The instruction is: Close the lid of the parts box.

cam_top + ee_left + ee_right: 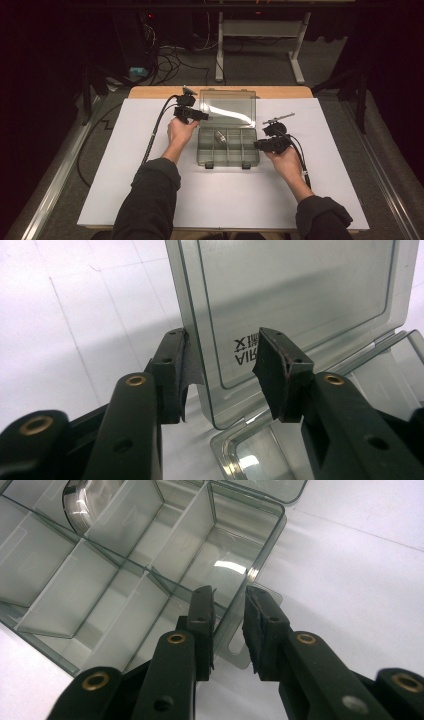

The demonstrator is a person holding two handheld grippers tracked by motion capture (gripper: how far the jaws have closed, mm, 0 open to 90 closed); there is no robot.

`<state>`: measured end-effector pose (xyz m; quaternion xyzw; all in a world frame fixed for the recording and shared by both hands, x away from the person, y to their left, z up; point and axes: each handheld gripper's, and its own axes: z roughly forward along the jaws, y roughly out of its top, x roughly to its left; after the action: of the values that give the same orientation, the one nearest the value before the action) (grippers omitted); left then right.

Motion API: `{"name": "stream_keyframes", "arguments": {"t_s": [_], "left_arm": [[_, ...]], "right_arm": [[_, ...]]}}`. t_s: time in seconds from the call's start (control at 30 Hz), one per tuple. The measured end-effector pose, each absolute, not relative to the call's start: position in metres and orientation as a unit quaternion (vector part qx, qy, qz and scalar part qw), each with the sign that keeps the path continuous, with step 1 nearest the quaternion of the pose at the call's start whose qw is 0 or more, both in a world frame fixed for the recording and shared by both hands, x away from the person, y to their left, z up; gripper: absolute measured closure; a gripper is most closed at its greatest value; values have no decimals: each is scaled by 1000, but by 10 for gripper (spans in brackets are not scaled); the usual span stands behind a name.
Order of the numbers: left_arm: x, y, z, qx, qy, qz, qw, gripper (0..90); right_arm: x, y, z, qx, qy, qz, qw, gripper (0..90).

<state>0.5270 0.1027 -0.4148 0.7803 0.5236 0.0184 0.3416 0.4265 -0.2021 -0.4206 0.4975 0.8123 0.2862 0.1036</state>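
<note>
Lid [300, 305] upright, edge between left gripper [220, 375] jaws – spread, not pinching | right gripper [229, 625] straddling box [150, 555] side tab – no contact visible

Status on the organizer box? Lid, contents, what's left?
Done: the lid of the clear box stands open, hinged back.

In hand: the left gripper straddles the lid's side edge, one pad at the edge, the other clear of it. The right gripper straddles the box's tab, contact unclear.

Left: one shiny item sits in a middle compartment; the other compartments look empty, so probably loading or closing.
</note>
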Motion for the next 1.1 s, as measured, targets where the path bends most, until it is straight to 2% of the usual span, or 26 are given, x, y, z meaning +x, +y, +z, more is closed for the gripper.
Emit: {"name": "stream_keyframes", "arguments": {"t_s": [0.47,1.1], "left_arm": [[514,96,-405,795,507,65,327,592],[501,97,-398,804,493,82,323,621]], "right_arm": [[425,-200,-421,499,811,285,111,753],[425,-200,-420,498,813,282,112,753]]}}
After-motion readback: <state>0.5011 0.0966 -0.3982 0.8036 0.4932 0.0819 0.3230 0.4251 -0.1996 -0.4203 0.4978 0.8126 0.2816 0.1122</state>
